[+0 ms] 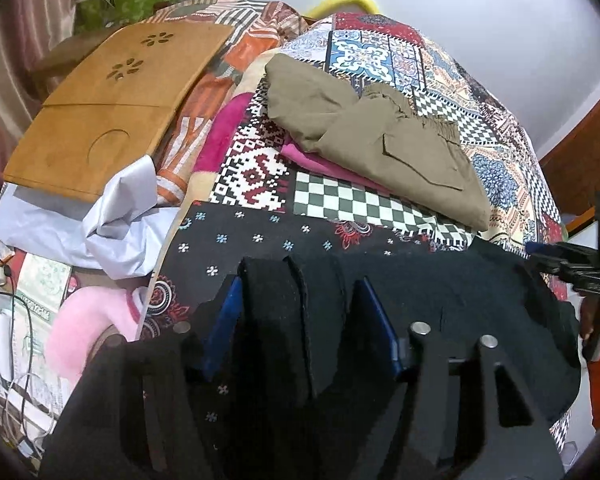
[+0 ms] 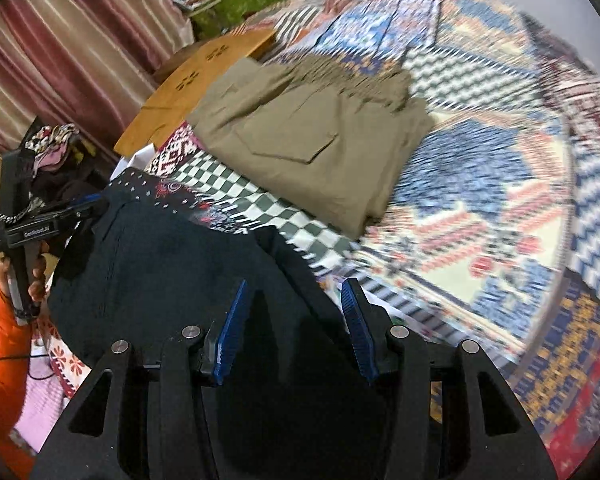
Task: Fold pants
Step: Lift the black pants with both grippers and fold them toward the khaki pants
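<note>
Black pants [image 1: 440,280] at bedspread [image 1: 380,200] edge | left hand-held gripper [image 1: 300,304], right hand-held gripper [image 2: 292,312] spread

My left-wrist camera sits behind my left gripper [image 1: 300,320] and looks steeply down along the blue-padded fingers, close over the black fabric pants [image 1: 440,300] between them. My right-wrist camera does likewise behind my right gripper [image 2: 292,324], with blur beyond its right finger. Both views share the black pants [image 2: 160,264], the folded khaki trousers [image 1: 388,144] [image 2: 320,140] ahead of the fingertips, the patterned patchwork bedspread [image 1: 340,200] [image 2: 480,208] and the tan wooden board [image 1: 112,100] [image 2: 196,80]. Each view catches the other gripper at its edge.
</note>
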Tool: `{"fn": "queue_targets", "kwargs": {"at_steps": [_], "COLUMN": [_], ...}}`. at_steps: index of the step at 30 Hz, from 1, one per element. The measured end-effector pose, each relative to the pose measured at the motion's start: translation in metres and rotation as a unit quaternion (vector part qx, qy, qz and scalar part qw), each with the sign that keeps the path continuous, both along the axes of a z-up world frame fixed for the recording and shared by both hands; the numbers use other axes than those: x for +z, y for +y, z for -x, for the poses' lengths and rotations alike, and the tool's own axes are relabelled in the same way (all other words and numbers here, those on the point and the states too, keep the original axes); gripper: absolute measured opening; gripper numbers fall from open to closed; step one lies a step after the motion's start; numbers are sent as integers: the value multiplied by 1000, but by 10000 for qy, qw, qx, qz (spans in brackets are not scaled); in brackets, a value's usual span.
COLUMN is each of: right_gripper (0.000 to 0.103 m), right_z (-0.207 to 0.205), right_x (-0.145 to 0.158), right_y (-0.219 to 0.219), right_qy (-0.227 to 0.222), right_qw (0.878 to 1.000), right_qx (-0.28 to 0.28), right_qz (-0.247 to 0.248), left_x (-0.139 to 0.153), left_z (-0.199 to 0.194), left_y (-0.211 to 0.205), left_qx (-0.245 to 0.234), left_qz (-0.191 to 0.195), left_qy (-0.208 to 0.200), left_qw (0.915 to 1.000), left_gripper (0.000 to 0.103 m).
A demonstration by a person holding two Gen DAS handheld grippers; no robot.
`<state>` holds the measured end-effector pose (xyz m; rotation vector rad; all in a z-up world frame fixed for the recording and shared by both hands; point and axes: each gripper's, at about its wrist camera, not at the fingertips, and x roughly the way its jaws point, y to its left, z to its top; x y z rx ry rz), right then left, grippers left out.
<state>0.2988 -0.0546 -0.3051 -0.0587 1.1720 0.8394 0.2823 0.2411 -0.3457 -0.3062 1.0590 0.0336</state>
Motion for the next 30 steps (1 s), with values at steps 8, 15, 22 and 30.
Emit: {"fn": "queue_targets", "kwargs": {"at_steps": [8, 15, 22, 30], "right_gripper": [45, 48, 48, 13], "right_z": [16, 36, 8, -16], "right_x": [-8, -7, -19, -15], "right_y": [22, 30, 48, 51], "right_qy": [133, 246, 791, 596], "right_qw": [9988, 9962, 9947, 9960], "right_qx": [472, 830, 592, -118], "right_qz": [69, 137, -269, -655], "left_x": [13, 15, 4, 1], "left_z": [1, 0, -2, -3], "left_y": [-17, -18, -14, -19], "left_qx": [-133, -169, -32, -54], "left_qz": [-336, -620, -724, -1069], "left_qy": [-210, -255, -200, -200], "left_qw": [9991, 9976, 9972, 9941], "left_gripper": [25, 25, 25, 25]}}
